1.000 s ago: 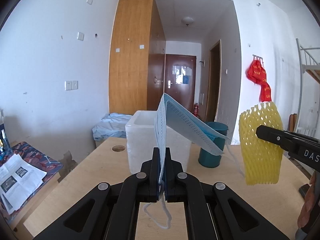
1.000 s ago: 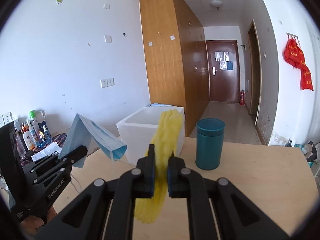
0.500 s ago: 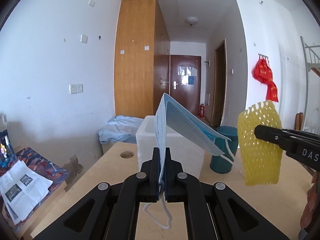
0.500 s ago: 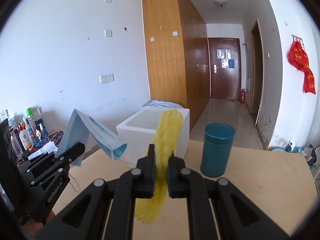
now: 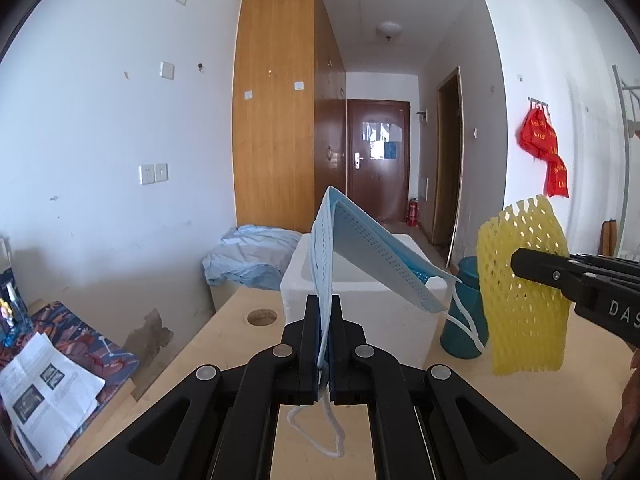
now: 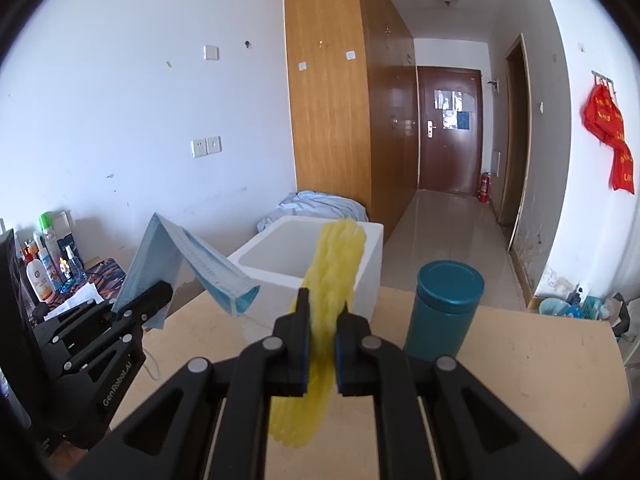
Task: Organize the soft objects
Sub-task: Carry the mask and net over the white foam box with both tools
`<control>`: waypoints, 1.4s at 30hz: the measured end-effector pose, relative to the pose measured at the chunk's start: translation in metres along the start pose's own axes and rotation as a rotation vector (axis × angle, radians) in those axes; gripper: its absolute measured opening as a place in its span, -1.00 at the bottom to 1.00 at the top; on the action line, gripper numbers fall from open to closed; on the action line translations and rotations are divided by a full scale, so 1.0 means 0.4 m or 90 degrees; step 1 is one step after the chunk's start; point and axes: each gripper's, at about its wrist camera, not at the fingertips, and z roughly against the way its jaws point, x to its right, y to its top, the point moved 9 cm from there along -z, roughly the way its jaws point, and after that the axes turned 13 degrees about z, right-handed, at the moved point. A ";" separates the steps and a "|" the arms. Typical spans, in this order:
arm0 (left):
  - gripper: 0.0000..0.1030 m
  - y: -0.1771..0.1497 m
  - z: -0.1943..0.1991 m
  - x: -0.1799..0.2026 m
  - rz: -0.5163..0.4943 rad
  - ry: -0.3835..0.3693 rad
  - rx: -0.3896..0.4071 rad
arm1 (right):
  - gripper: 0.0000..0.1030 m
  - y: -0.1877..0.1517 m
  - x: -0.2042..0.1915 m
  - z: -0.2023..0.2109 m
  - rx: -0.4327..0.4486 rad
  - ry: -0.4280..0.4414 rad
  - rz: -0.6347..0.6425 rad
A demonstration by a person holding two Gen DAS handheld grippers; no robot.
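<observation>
My left gripper [image 5: 324, 344] is shut on a folded blue face mask [image 5: 360, 248] and holds it in the air in front of the open white foam box [image 5: 360, 304]; its ear loops dangle. The mask [image 6: 192, 256] and left gripper [image 6: 156, 292] also show in the right wrist view. My right gripper [image 6: 320, 344] is shut on a yellow foam net sleeve [image 6: 332, 272], held upright above the wooden table [image 6: 520, 360], just before the foam box [image 6: 280, 256]. The sleeve [image 5: 524, 288] hangs at right in the left wrist view.
A teal lidded canister [image 6: 444, 312] stands right of the foam box. A round cable hole [image 5: 262, 316] is in the table's left part. A side desk with papers [image 5: 44, 392] and bottles [image 6: 40, 276] is left. Crumpled blue cloth [image 5: 256, 252] lies behind the table.
Both grippers have risen and moved a little forward toward the foam box, each still holding its item. The box and canister sit lower in view.
</observation>
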 end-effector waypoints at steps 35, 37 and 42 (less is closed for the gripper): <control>-0.95 0.118 -0.297 0.029 0.004 0.040 -0.010 | -0.77 0.107 0.116 -0.231 0.014 0.026 -0.028; -0.95 0.121 -0.312 0.029 0.001 0.046 -0.009 | -0.77 0.107 0.114 -0.247 0.010 0.028 -0.027; -0.95 0.109 -0.351 0.029 0.002 0.041 -0.029 | -0.76 0.099 0.110 -0.279 -0.003 0.031 -0.015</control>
